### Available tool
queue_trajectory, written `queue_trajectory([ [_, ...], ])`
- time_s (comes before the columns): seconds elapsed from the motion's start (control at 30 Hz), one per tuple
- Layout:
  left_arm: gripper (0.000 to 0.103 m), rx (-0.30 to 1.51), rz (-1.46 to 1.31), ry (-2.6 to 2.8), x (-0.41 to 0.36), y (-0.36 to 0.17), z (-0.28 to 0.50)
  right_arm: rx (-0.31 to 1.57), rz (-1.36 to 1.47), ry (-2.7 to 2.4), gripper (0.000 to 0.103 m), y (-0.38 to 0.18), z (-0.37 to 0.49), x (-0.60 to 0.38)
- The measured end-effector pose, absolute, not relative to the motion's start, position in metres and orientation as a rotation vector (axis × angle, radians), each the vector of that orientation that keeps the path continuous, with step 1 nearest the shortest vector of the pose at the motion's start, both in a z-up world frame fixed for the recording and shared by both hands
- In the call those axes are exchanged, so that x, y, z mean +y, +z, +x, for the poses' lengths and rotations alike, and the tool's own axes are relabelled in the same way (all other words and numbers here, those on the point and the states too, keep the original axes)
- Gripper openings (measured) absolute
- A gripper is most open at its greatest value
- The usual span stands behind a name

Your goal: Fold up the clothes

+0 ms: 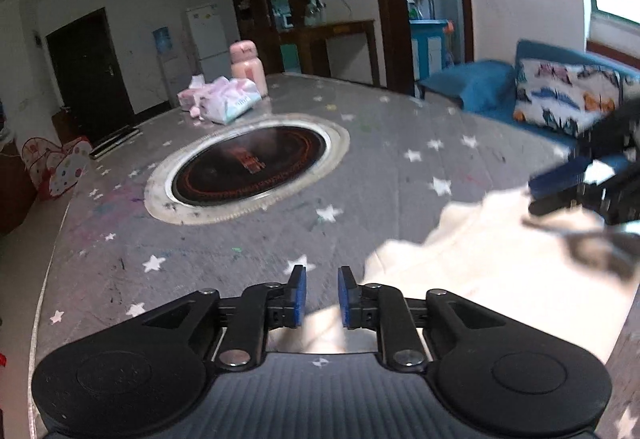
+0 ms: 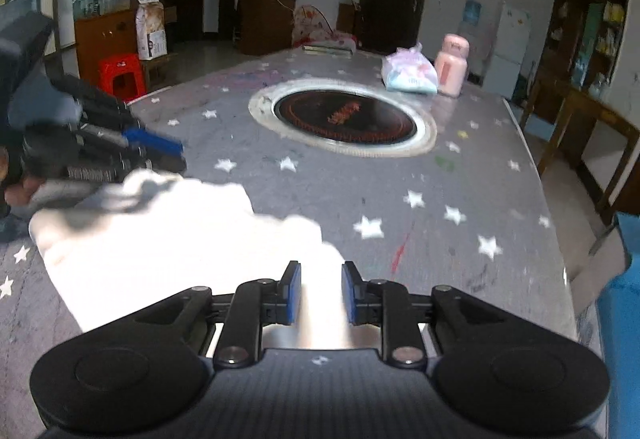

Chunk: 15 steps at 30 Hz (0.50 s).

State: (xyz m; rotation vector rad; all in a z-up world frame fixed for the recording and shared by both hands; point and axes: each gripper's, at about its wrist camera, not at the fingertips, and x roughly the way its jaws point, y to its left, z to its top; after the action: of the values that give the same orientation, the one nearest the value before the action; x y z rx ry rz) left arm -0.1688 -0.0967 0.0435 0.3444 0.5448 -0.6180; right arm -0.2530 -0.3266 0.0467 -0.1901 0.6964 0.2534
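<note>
Seen from the left wrist, the left gripper (image 1: 322, 295) sits low at 6 o'clock with its jaws a narrow gap apart; the blue pads (image 1: 301, 295) press on nothing, though the edge of the cream-white garment (image 1: 480, 259) lies just beneath and behind them. That garment is bunched on the grey star-printed surface (image 1: 240, 247) from 6 toward 4 o'clock, overexposed so its folds cannot be read. At 10 o'clock of the surface's middle a round black induction plate (image 1: 248, 167) is set in a metal ring; beyond it, toward 11 o'clock, a tissue pack (image 1: 228, 101) lies just beside a pink bottle (image 1: 246, 69). The right gripper (image 1: 560, 191) enters blurred at 3 o'clock, over the garment's far edge. From the right wrist, the left gripper (image 2: 160, 155) shows at 9 o'clock above the garment (image 2: 160, 251), a hand (image 2: 20, 187) behind it. The right gripper (image 2: 320, 291) at 6 o'clock has its jaws slightly parted, empty, over the garment's right edge.
</note>
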Motion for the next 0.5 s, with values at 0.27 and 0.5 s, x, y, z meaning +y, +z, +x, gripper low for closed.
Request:
queue_trajectory([
  [0.27, 0.031, 0.553, 0.348, -0.704, -0.101, 0.053, -0.2, 0.719, -0.131, 0.201, 0.021, 0.037, -0.239, -0.338],
  [0.5, 0.031, 0.618, 0.342, -0.641, -0.093, 0.044, -0.211, 0.722, -0.149, 0.206, 0.022, 0.032, -0.238, -0.338],
])
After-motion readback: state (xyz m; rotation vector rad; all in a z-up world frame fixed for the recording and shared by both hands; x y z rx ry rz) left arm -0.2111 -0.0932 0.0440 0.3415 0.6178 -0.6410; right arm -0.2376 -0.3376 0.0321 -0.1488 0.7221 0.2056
